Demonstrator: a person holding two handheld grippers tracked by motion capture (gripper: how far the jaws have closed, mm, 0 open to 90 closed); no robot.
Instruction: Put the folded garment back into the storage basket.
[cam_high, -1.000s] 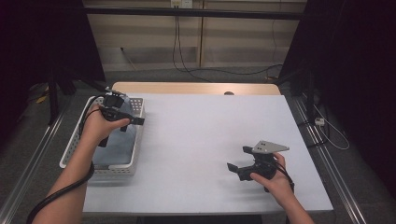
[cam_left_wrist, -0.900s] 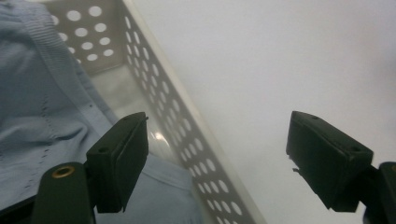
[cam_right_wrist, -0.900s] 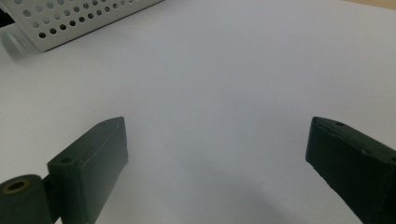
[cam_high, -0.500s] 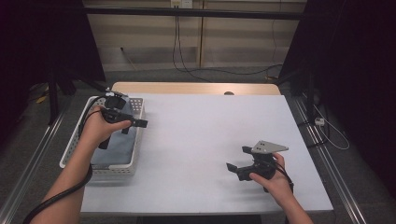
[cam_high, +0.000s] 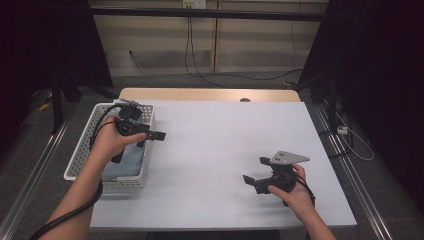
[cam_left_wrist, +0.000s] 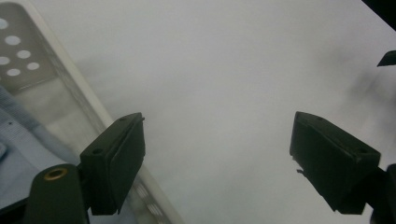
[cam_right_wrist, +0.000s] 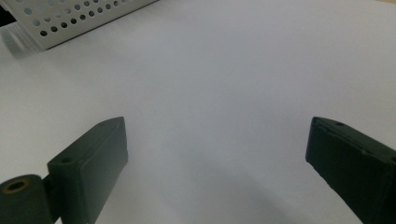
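My left gripper (cam_high: 152, 138) hangs over the right rim of a white perforated basket (cam_high: 80, 155) at the table's left. It is open with nothing between its fingers. A blue-grey folded cloth (cam_high: 127, 162) lies in the basket. In the left gripper view the open left gripper (cam_left_wrist: 217, 135) spans bare white table, with the basket rim (cam_left_wrist: 70, 79) and the cloth (cam_left_wrist: 18, 140) at the left. My right gripper (cam_high: 255, 170) rests low at the table's front right, open and empty. In its own view the right gripper (cam_right_wrist: 217, 135) faces the basket (cam_right_wrist: 70, 18) across the table.
The white table top (cam_high: 225, 135) stretches between the two hands. A wooden strip (cam_high: 210, 94) runs along its far edge, and cables lie on the floor behind. Metal rails run down both sides of the table.
My left gripper has drifted a little to the right, from above the basket's inside to over its right rim. The right hand has stayed still.
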